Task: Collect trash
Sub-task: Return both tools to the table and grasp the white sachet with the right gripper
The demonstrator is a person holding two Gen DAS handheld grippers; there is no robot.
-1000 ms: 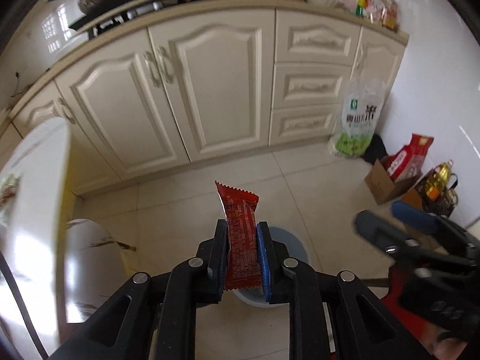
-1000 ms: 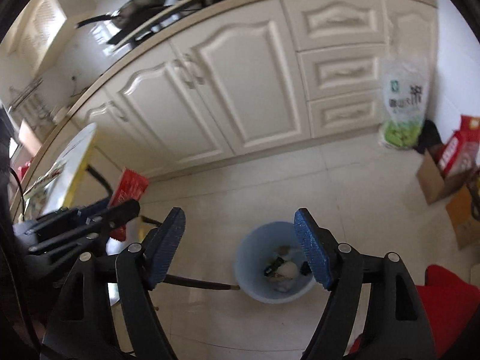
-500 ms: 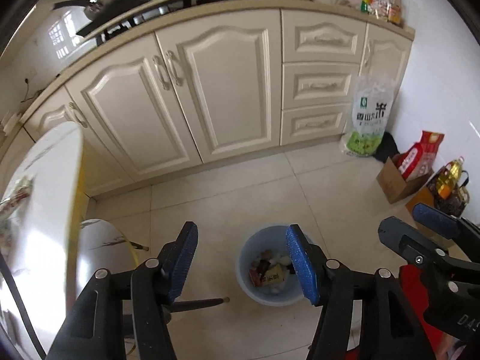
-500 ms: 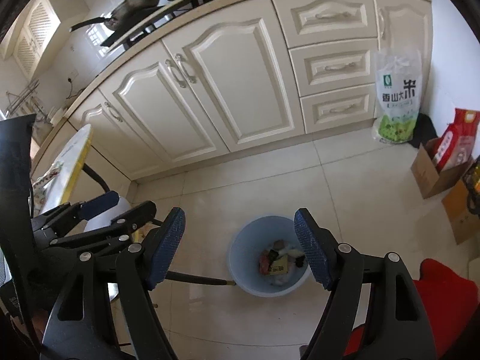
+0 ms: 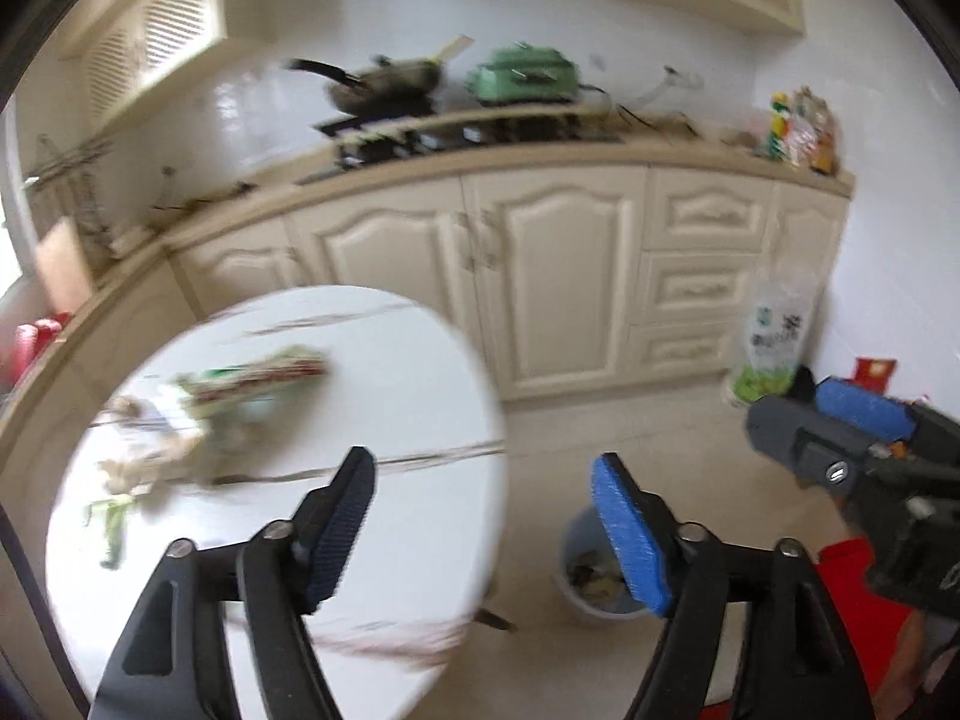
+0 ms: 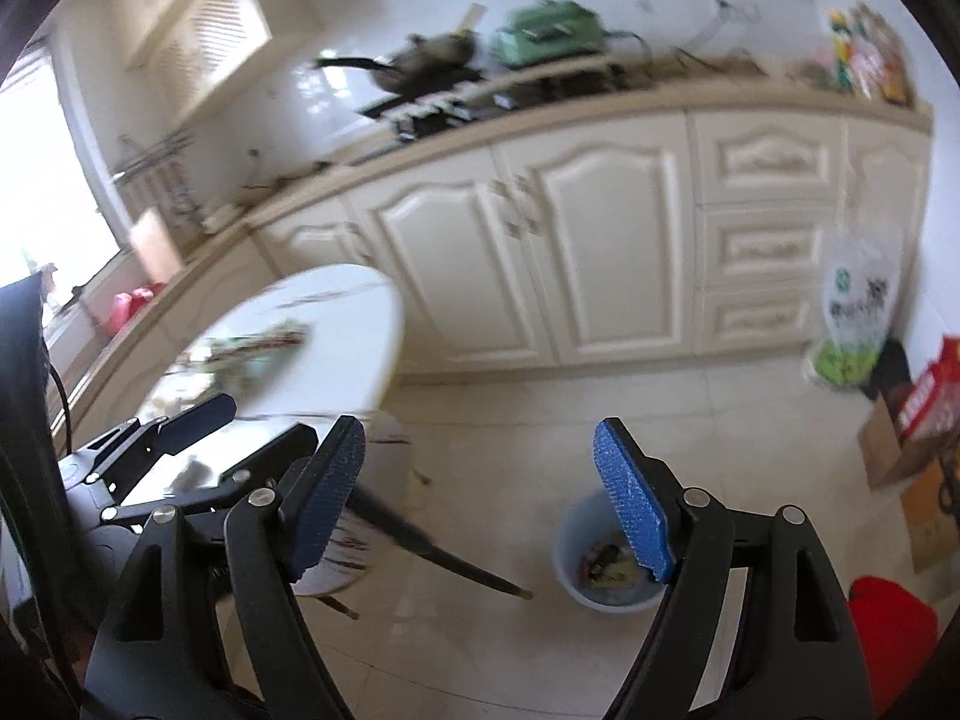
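Blue-padded, my left gripper and right gripper both gape wide, holding nothing. Beyond them, trash lies on the round white table, its long green wrapper running left-right; motion blur hides details. Right of the table, the bin stands on the floor, partly hidden behind a finger.

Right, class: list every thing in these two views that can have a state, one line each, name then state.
left gripper: open, holding nothing.
right gripper: open, holding nothing.
trash bin: upright on the floor, no lid, some trash inside.
round table: trash lying on its top, blurred.
cabinet doors: shut.
drawers: shut.
rice bag: standing against the cabinets.
frying pan: sitting on the stove.
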